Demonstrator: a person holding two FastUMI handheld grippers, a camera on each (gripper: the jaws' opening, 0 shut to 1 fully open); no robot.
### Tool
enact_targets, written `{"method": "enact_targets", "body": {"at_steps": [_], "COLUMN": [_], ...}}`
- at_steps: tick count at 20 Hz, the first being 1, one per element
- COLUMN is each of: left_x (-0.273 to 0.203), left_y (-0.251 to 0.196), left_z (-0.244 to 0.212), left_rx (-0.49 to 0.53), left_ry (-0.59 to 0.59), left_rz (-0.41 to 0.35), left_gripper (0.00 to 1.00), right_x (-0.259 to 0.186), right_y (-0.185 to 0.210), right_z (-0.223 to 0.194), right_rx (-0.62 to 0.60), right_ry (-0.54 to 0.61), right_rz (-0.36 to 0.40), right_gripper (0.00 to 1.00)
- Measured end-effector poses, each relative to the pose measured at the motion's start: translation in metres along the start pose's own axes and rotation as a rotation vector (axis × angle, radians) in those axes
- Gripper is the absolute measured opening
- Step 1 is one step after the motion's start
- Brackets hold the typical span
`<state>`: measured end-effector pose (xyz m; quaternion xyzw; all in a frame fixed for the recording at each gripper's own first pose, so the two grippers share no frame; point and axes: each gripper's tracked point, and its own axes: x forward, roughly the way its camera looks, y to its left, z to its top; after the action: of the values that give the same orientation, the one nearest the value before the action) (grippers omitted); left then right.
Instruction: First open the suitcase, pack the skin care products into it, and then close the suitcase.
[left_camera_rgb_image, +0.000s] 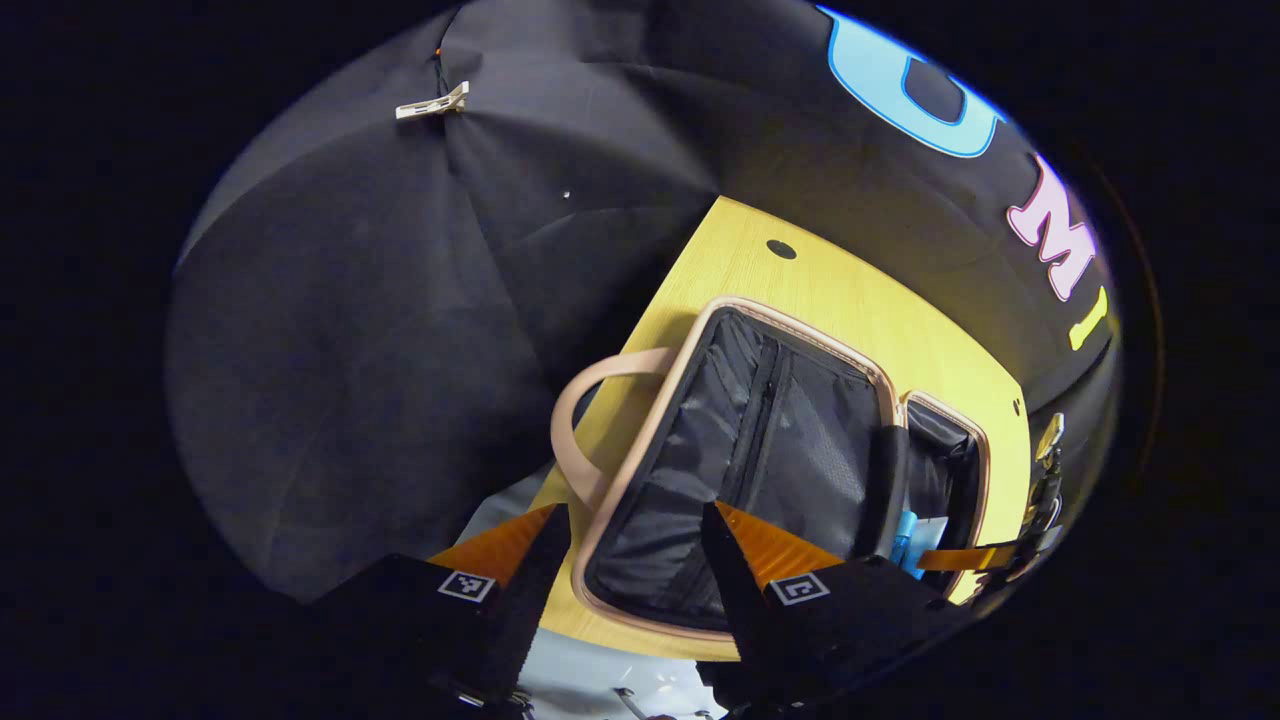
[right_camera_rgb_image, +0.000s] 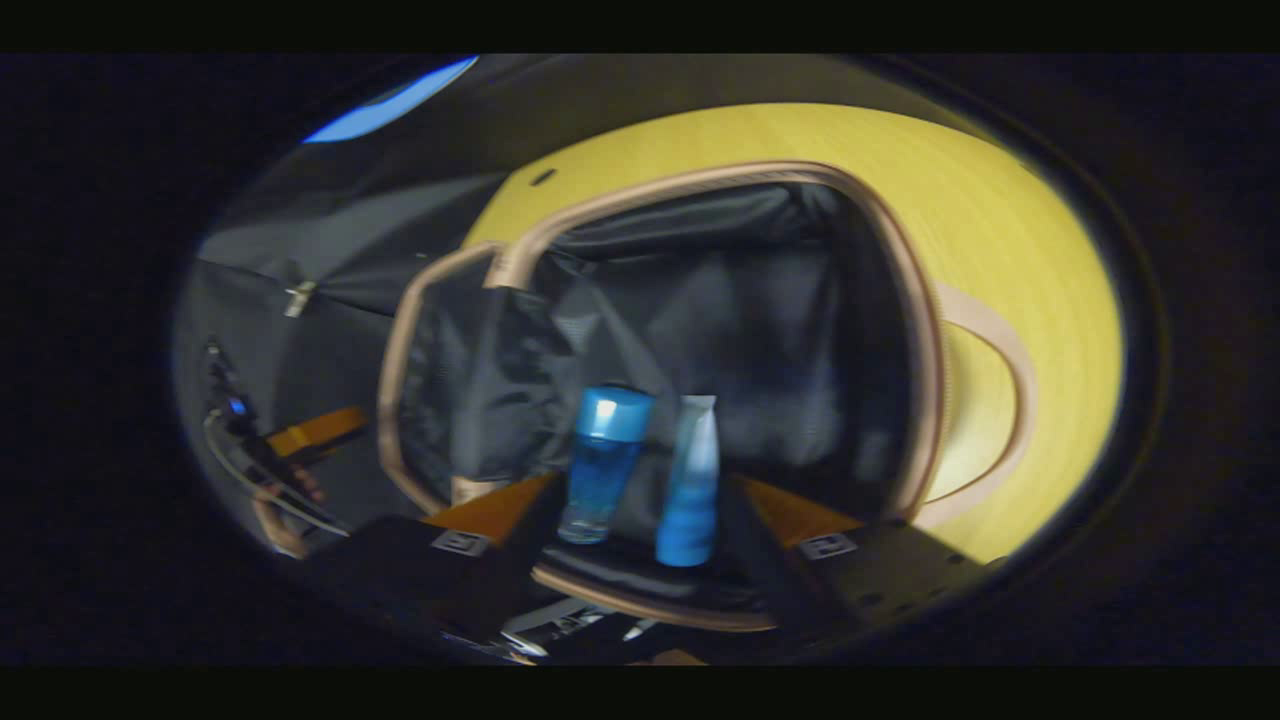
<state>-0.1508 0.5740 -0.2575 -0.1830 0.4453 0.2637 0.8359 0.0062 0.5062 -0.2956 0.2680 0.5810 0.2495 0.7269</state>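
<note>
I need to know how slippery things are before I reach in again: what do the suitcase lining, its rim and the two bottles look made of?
Suitcase lining: thin dark synthetic fabric, probably nylon; it wrinkles and has a soft sheen. Rim: smooth tan trim, leather-like or plastic, hard to tell. Blue-capped bottle: translucent blue, glossy, plastic or glass. White-topped bottle: opaque, likely plastic; the view is blurred.

Left hand-held gripper (left_camera_rgb_image: 635, 540) fingers spread apart, right hand-held gripper (right_camera_rgb_image: 640, 520) likewise parted

Wood-grain table (left_camera_rgb_image: 860, 310) looks smooth and matt; suitcase (left_camera_rgb_image: 740, 450) lining is slightly shiny creased black cloth
</note>
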Motion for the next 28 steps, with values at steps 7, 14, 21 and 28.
{"method": "enact_targets", "body": {"at_steps": [7,14,21,28], "left_x": [0.037,0.097,0.111,0.042], "left_y": [0.040,0.072,0.058,0.030], "left_z": [0.040,0.023,0.030,0.074], "left_rx": [-0.060,0.031,0.122,0.181], "left_ry": [-0.012,0.167,0.120,-0.044], "left_rz": [0.048,0.174,0.178,0.100], "left_gripper": [0.84,0.84,0.17,0.11], "right_x": [-0.101,-0.148,-0.146,-0.154], "right_y": [-0.011,-0.056,-0.072,-0.063], "right_z": [0.035,0.062,0.048,0.052], "right_rx": [-0.138,-0.048,-0.026,-0.047], "right_ry": [-0.257,-0.390,-0.373,-0.402], "right_rz": [0.081,-0.006,-0.044,-0.001], "right_gripper": [0.97,0.97,0.97,0.97]}}
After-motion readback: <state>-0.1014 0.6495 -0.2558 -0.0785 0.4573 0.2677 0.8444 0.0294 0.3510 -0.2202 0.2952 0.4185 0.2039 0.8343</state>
